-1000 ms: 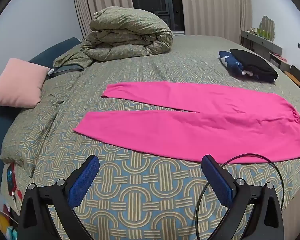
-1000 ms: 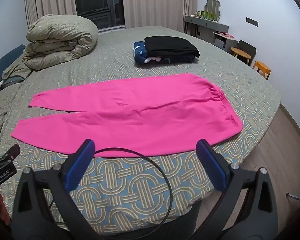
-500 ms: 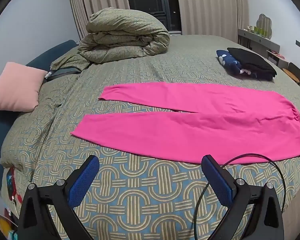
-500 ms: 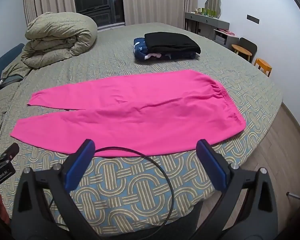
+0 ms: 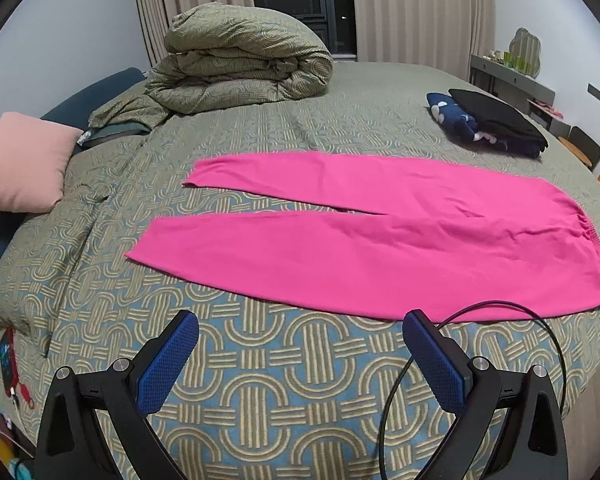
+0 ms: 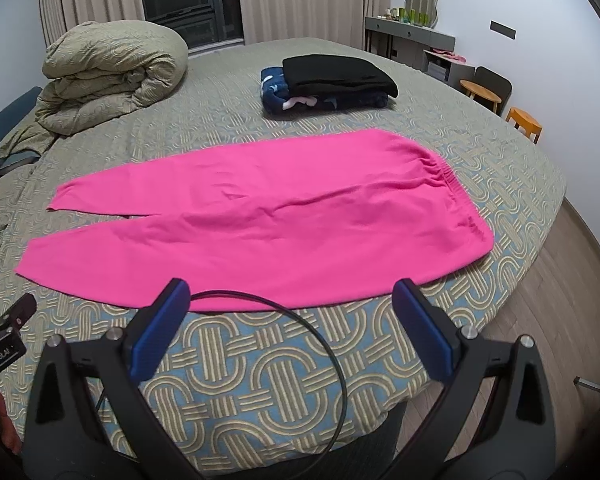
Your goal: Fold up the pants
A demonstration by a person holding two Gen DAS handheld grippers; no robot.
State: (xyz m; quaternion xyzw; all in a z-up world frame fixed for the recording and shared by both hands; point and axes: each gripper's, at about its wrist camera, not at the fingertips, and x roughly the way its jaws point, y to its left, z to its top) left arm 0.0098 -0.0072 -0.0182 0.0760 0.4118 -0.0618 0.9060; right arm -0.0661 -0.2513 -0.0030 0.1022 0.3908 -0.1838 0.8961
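Note:
Bright pink pants (image 5: 380,236) (image 6: 268,220) lie flat and unfolded on the patterned bedspread, legs pointing left and slightly apart, elastic waistband at the right. My left gripper (image 5: 300,332) hovers open over the bed's near edge, just short of the near leg's hem side. My right gripper (image 6: 292,300) is open too, with nothing between its blue pads, just in front of the pants' near edge close to the waist end. A black cable (image 6: 300,320) loops between the right gripper's fingers.
A rolled green duvet (image 5: 240,64) sits at the far left of the bed (image 5: 260,360). A stack of folded dark clothes (image 6: 332,80) lies at the far right. A pink pillow (image 5: 24,164) rests at the left edge. Desk, chair and stools (image 6: 524,120) stand beyond the bed's right side.
Both views have shifted slightly, with the pants now a little nearer to both grippers. The pants lie as before and both grippers stay open.

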